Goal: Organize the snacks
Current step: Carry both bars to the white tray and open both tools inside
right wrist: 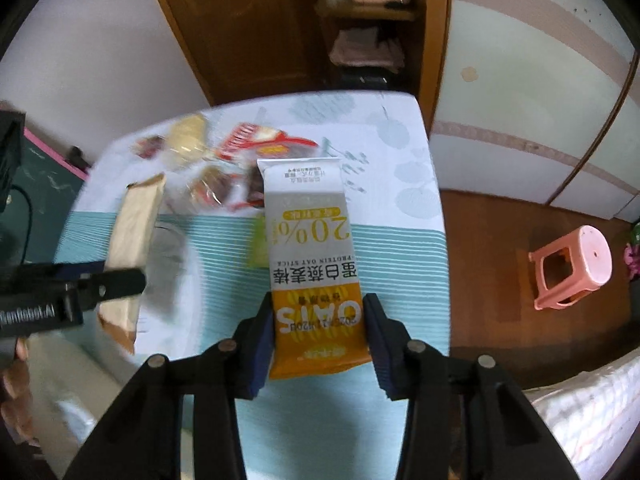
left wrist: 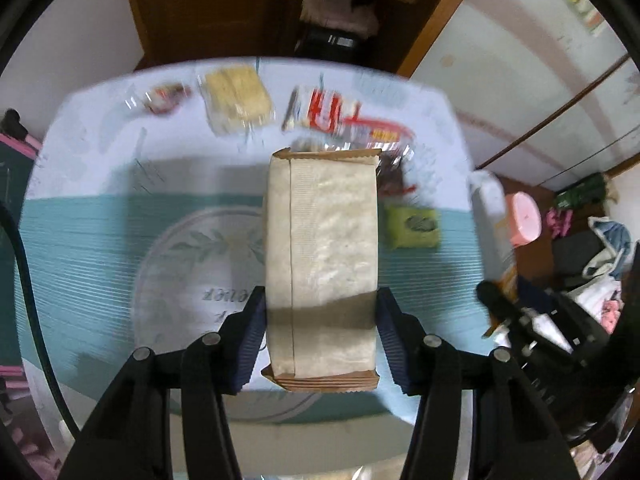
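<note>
My left gripper (left wrist: pixel 320 308) is shut on a beige and brown paper snack packet (left wrist: pixel 322 248) and holds it above the table (left wrist: pixel 100 240). The same packet shows in the right wrist view (right wrist: pixel 134 236) at the left. My right gripper (right wrist: pixel 318 312) is shut on a white and orange oat stick packet (right wrist: pixel 312 256), also held above the table (right wrist: pixel 400 248). That packet shows at the right in the left wrist view (left wrist: pixel 490 220). Several loose snacks lie at the table's far side: a yellow cracker pack (left wrist: pixel 238 96), a red and white pack (left wrist: pixel 324 110), a small green pack (left wrist: pixel 414 226).
The table wears a teal and white cloth with a round emblem (left wrist: pixel 200 264). A pink plastic stool (right wrist: pixel 572 268) stands on the wooden floor to the right. A wooden door and shelf (right wrist: pixel 360 40) stand behind the table. A bed edge (right wrist: pixel 592 408) lies at the lower right.
</note>
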The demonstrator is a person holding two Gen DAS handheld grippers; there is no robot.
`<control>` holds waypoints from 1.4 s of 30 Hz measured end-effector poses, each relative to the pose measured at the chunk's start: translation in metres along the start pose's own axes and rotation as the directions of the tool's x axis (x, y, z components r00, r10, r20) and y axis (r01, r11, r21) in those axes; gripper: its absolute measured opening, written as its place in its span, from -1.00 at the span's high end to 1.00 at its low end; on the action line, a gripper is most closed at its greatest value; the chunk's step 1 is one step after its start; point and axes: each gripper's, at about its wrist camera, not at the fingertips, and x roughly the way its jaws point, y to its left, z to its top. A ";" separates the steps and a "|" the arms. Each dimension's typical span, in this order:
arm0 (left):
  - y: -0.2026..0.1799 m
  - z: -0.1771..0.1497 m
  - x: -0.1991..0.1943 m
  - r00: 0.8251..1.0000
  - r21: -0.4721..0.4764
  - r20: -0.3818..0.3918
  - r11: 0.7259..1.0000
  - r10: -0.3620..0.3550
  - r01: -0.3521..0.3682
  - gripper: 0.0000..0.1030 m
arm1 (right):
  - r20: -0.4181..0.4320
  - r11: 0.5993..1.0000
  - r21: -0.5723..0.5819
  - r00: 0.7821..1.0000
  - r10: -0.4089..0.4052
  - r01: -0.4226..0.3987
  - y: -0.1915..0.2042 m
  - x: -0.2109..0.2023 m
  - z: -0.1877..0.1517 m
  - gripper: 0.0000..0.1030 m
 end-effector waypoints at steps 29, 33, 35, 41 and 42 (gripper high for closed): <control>0.061 -0.246 -0.228 0.885 0.272 0.451 0.962 -0.112 -0.017 -0.02 | 0.364 0.974 -0.005 0.907 0.214 -0.228 0.168 -0.207 -0.173 0.17; 0.063 -0.261 -0.189 0.907 0.273 0.413 0.961 -0.083 -0.037 -0.02 | 0.322 0.978 0.025 0.928 0.187 -0.206 0.169 -0.196 -0.189 0.17; 0.066 -0.267 -0.177 0.914 0.271 0.402 0.961 -0.060 -0.056 -0.02 | 0.299 0.979 0.045 0.938 0.175 -0.197 0.169 -0.189 -0.197 0.17; 0.072 -0.274 -0.143 0.931 0.257 0.365 0.960 0.005 -0.106 -0.02 | 0.233 0.990 0.080 0.967 0.098 -0.120 0.174 -0.170 -0.212 0.17; 0.075 -0.274 -0.138 0.938 0.249 0.347 0.963 0.008 -0.100 -0.03 | 0.222 0.991 0.080 0.971 0.090 -0.110 0.176 -0.167 -0.214 0.17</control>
